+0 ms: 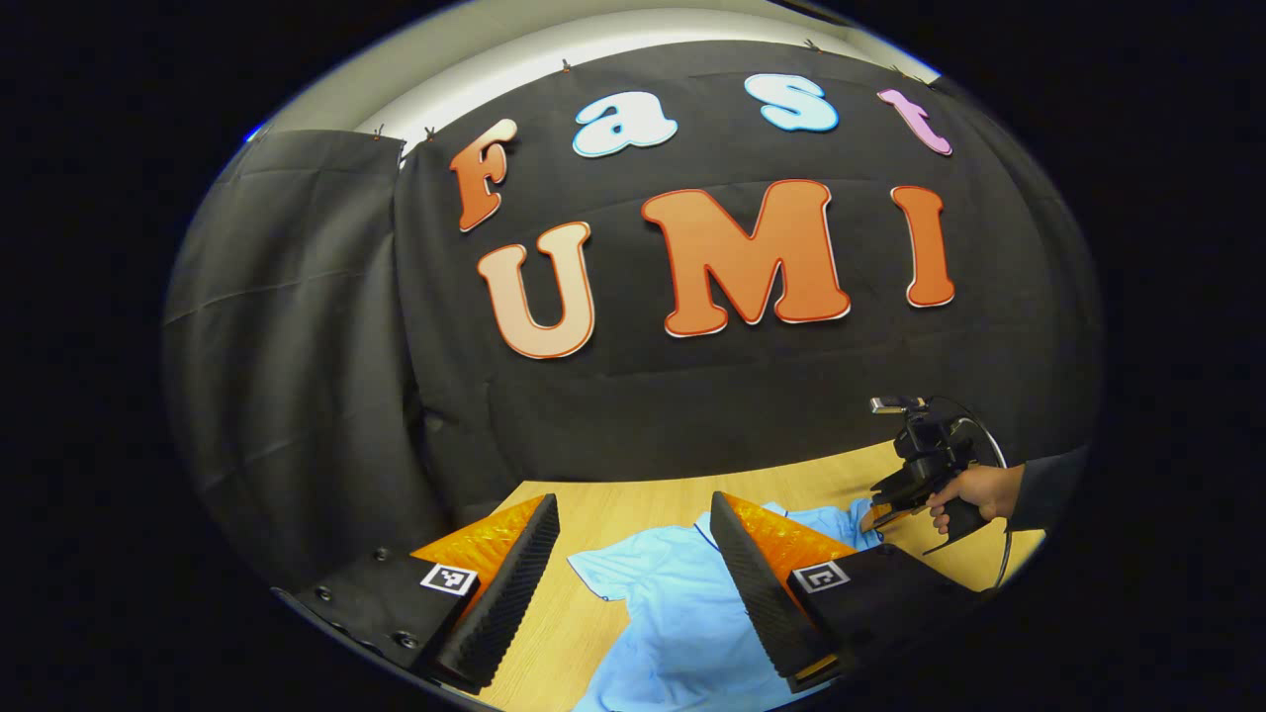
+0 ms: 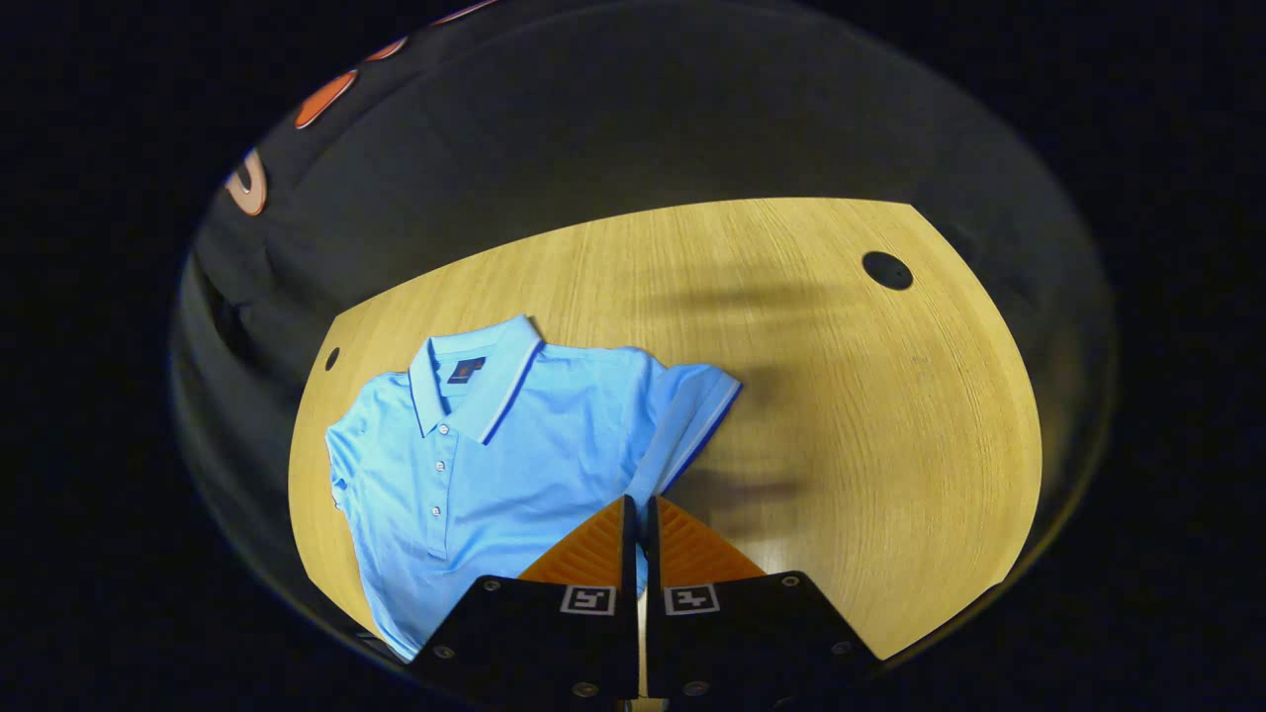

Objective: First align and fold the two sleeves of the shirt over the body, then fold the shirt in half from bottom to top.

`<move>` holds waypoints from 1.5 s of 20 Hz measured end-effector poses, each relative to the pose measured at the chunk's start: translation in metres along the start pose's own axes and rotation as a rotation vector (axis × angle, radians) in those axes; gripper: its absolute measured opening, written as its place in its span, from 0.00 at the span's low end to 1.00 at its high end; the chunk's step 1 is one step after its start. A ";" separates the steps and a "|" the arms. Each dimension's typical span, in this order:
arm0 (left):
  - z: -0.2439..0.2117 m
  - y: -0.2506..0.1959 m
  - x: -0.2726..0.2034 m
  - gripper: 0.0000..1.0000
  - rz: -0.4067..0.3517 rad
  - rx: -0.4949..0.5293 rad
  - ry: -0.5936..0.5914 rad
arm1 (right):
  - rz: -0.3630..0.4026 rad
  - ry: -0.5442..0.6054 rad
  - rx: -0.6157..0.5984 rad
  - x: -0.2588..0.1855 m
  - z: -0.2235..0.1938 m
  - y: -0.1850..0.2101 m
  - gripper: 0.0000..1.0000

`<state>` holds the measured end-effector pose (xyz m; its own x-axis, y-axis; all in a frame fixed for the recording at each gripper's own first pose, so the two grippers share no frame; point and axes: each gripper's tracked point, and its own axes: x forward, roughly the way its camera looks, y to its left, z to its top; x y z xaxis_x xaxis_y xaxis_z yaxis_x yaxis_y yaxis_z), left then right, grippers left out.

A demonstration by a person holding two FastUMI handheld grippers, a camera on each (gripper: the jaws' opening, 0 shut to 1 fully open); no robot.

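A light blue polo shirt lies face up on the wooden table, collar toward the far wall. In the right gripper view, its sleeve with dark blue trim runs down into my right gripper, whose fingers are pressed together on the sleeve's lower edge. My left gripper hovers open over the shirt with nothing between its fingers. In the left gripper view, the right gripper is held by a hand at the shirt's far right edge.
A round black hole sits in the table at the far right, and a smaller one lies beyond the shirt's shoulder. Black cloth walls close the table at the back and left. Bare wood stretches to the right of the shirt.
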<state>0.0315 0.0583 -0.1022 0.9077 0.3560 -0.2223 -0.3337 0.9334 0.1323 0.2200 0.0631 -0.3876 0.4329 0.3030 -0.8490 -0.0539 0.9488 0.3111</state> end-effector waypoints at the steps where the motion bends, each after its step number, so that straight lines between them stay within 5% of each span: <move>1: -0.001 0.006 0.000 1.00 0.015 -0.003 0.002 | 0.009 -0.003 -0.016 -0.002 0.001 0.007 0.04; 6: -0.011 0.054 -0.007 1.00 0.129 0.009 0.018 | 0.058 0.026 0.007 0.006 -0.003 0.047 0.04; 8: -0.014 0.069 -0.009 1.00 0.160 -0.012 0.026 | 0.148 0.029 0.024 0.007 -0.003 0.074 0.04; 10: -0.023 0.078 -0.008 1.00 0.178 -0.038 0.045 | 0.263 0.072 0.047 0.004 -0.010 0.104 0.10; 11: -0.026 0.080 -0.006 1.00 0.180 -0.050 0.056 | 0.278 0.081 0.049 0.000 -0.012 0.107 0.21; 15: -0.039 0.085 0.008 1.00 0.166 -0.116 0.090 | 0.265 0.028 -0.012 -0.010 -0.005 0.097 0.52; 21: -0.084 0.095 0.046 1.00 0.121 -0.233 0.244 | 0.224 -0.062 -0.036 -0.044 0.006 0.073 0.84; 30: -0.151 0.096 0.121 0.98 -0.104 -0.265 0.466 | 0.133 -0.212 0.023 -0.115 -0.017 0.055 0.92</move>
<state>0.0712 0.1979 -0.2622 0.7503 0.1874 -0.6340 -0.3552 0.9230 -0.1476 0.1518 0.0820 -0.2802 0.6029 0.3970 -0.6920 -0.1033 0.8989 0.4258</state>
